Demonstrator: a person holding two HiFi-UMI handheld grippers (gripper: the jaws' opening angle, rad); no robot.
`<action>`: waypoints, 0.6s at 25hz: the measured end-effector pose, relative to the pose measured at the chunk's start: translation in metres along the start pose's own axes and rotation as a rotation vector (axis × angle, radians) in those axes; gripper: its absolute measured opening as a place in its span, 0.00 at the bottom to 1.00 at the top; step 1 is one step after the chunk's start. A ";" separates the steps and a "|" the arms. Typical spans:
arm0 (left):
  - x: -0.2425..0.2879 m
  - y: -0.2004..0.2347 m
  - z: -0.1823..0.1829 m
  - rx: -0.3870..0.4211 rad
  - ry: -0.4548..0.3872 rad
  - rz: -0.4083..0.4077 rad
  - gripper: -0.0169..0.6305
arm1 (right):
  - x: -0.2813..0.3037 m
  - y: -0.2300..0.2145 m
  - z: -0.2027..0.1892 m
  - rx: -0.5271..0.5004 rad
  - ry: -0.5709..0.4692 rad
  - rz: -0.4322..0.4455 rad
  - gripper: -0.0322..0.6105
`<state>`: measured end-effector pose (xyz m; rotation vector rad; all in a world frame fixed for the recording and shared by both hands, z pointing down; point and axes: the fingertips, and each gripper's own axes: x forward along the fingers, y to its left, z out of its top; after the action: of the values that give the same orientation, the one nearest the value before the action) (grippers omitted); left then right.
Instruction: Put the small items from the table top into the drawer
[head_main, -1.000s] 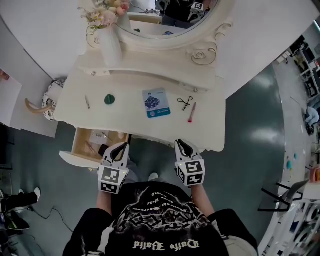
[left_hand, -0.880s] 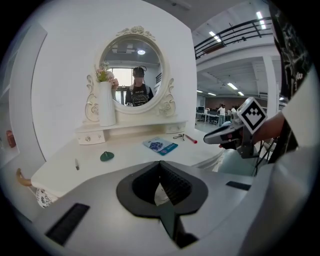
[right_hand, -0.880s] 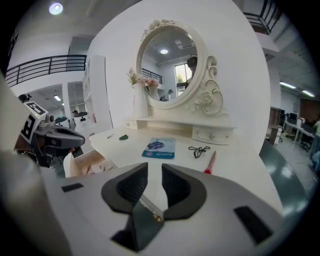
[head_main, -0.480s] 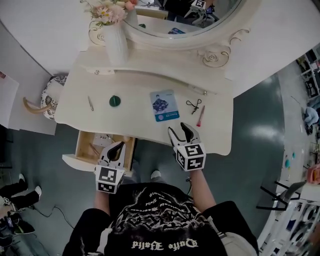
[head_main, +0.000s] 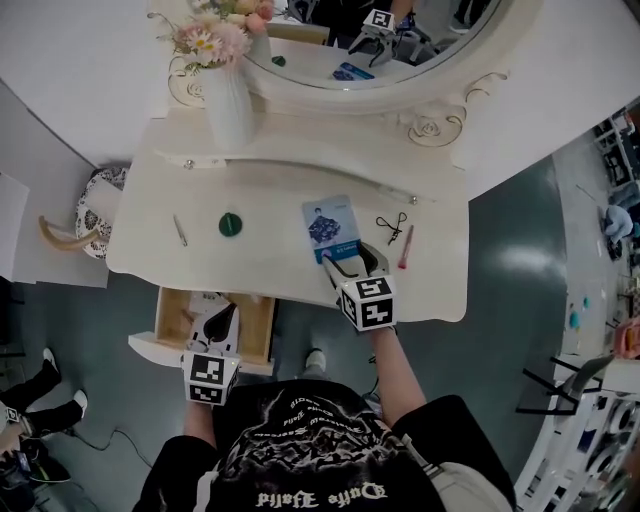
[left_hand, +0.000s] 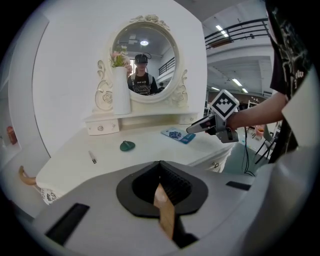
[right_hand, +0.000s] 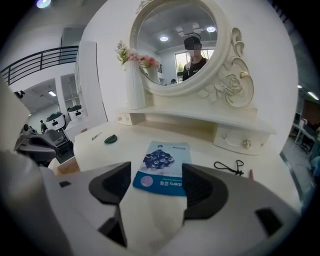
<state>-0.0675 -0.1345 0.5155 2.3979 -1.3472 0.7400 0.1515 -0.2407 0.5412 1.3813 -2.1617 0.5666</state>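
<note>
Right tongs (head_main: 352, 263), just opened wide, straddle the blue packet (head_main: 330, 225), masking its near edge. Left tongs (head_main: 222, 321), pressed together, partly cover the drawer (head_main: 168, 308) at lower left.

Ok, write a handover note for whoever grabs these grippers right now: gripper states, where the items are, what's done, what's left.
Left gripper: shut, empty, at the open drawer.
Right gripper: open, jaws have just been opening, nothing gripped, lined up on the near edge of the blue packet.
On the tabletop: silver stick, green disc, blue packet, eyelash curler, pink stick.
Done: drawer pulled out; its contents are unclear.
Left: all five items go into the drawer; the packet looks like the next pick.
</note>
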 end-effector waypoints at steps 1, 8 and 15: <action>0.001 0.004 0.000 -0.001 0.002 0.000 0.05 | 0.004 0.000 0.002 0.002 -0.001 -0.001 0.53; 0.009 0.020 0.000 0.016 0.022 -0.015 0.05 | 0.027 -0.012 0.006 0.008 0.048 -0.048 0.53; 0.019 0.027 -0.001 0.039 0.044 -0.037 0.05 | 0.043 -0.012 -0.006 0.000 0.137 -0.043 0.53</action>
<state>-0.0832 -0.1613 0.5273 2.4150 -1.2790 0.8112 0.1481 -0.2724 0.5734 1.3460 -2.0188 0.6261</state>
